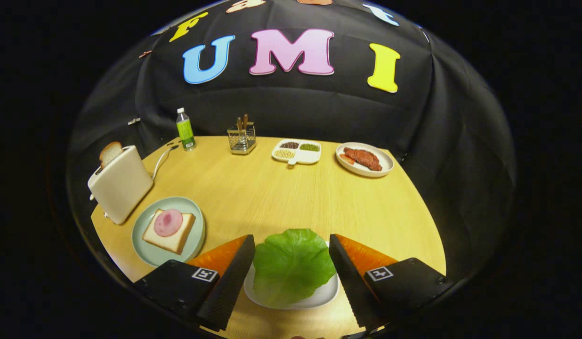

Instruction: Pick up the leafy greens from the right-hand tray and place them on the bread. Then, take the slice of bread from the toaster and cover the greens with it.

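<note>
Step 1, approach: gripper (291,263) spread wide, holding nothing, its 2 fingers flanking the leafy greens (291,266) on the white tray (326,294); closing on the leaf likely comes next, then carrying it to the bread (171,233) beside the toaster (121,186)

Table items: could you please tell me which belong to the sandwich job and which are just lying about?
Job: lettuce leaf on white tray, between the open gripper jaws; ham-topped bread; toaster with bread slice.

Lying about: green bottle, utensil holder, divided dish, meat plate.
</note>
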### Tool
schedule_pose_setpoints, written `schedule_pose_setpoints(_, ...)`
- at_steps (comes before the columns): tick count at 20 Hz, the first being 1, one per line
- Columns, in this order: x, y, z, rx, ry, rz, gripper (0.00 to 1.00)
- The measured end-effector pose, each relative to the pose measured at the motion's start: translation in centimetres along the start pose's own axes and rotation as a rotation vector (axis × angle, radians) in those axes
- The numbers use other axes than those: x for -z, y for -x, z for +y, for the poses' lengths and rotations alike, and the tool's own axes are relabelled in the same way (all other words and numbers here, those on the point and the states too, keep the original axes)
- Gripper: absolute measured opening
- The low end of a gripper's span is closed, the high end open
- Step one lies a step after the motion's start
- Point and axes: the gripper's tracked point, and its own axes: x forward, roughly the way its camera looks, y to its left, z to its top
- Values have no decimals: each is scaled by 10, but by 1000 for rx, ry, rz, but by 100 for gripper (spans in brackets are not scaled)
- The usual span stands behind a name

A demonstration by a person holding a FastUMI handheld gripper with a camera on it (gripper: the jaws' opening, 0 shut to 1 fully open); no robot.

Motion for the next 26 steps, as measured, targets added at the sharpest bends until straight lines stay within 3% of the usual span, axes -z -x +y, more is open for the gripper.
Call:
schedule_pose_setpoints(8, 63, -31, -6, 2, -13, 151, 98)
schedule_pose_setpoints(16, 68, -36, -4, -24, -11, 171, 94)
schedule_pose_setpoints(17, 68, -35, -2, -27, -5, 169, 90)
schedule_pose_setpoints(18, 68, -35, -2, -31, 6, 170, 80)
schedule_pose_setpoints(19, 68, -36, 1, -44, 15, 169, 79)
schedule_pose_setpoints(21, 68, -34, -1, -43, 24, 168, 44)
schedule_pose_setpoints(23, 69, -35, 2, -52, 22, 172, 39)
schedule_pose_setpoints(24, 68, -34, 2, -54, 20, 178, 25)
schedule_pose_setpoints(26, 67, -35, 1, -68, 17, 187, 25)
